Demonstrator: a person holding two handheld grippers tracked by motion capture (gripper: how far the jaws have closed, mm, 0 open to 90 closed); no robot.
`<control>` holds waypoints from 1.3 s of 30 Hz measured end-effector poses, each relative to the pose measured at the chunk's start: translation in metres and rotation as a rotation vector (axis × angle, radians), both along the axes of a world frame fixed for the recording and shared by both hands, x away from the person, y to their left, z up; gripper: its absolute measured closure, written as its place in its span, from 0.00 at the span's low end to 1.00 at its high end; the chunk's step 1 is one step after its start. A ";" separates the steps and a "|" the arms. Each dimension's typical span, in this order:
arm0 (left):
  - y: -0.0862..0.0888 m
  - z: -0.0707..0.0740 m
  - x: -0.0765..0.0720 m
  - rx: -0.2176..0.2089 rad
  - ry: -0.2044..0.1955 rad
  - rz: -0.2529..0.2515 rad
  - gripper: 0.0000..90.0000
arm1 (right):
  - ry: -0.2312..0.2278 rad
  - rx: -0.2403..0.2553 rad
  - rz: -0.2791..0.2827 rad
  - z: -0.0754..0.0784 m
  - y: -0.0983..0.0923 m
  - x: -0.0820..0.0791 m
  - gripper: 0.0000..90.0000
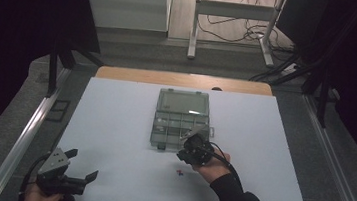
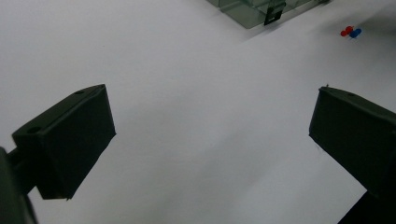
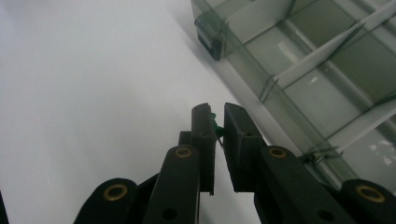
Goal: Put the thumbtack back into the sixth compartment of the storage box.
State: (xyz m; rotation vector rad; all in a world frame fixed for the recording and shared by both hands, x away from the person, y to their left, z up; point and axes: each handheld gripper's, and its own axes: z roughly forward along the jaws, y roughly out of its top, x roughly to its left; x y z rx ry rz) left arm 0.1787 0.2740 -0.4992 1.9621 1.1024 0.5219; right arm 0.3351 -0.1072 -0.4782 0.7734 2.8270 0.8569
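A clear grey compartment box (image 1: 154, 137) lies open mid-table, its lid (image 1: 184, 102) folded back; its dividers and front wall (image 3: 280, 100) run along the right of the right gripper view. My right gripper (image 3: 218, 116) hovers just outside that wall, shut on a small green pushpin (image 3: 215, 125) pinched between the pad tips. In the high view this gripper (image 1: 193, 142) sits at the box's near right corner. A red pushpin (image 2: 346, 31) and a blue pushpin (image 2: 356, 33) lie together on the white table, also seen as the pin pair (image 1: 179, 172). My left gripper (image 1: 82, 164) rests at the near left, open and holding nothing.
The white tabletop (image 1: 113, 124) spreads wide left of the box. Metal rails (image 1: 33, 125) flank the table on both sides. Beyond the far edge stand a desk frame (image 1: 235, 16) and loose cables on the floor.
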 end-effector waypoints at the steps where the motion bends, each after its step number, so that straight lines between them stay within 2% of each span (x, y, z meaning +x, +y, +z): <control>1: 0.000 0.000 0.000 0.000 0.001 0.000 0.01 | -0.001 0.003 0.000 0.001 0.000 0.001 0.91; 18: 0.000 0.000 0.000 0.001 0.000 -0.002 0.01 | -0.018 0.054 -0.027 0.016 0.008 0.020 0.91; 39: 0.000 0.000 0.000 0.000 0.002 -0.004 0.01 | -0.037 0.063 -0.059 0.023 0.026 0.048 0.91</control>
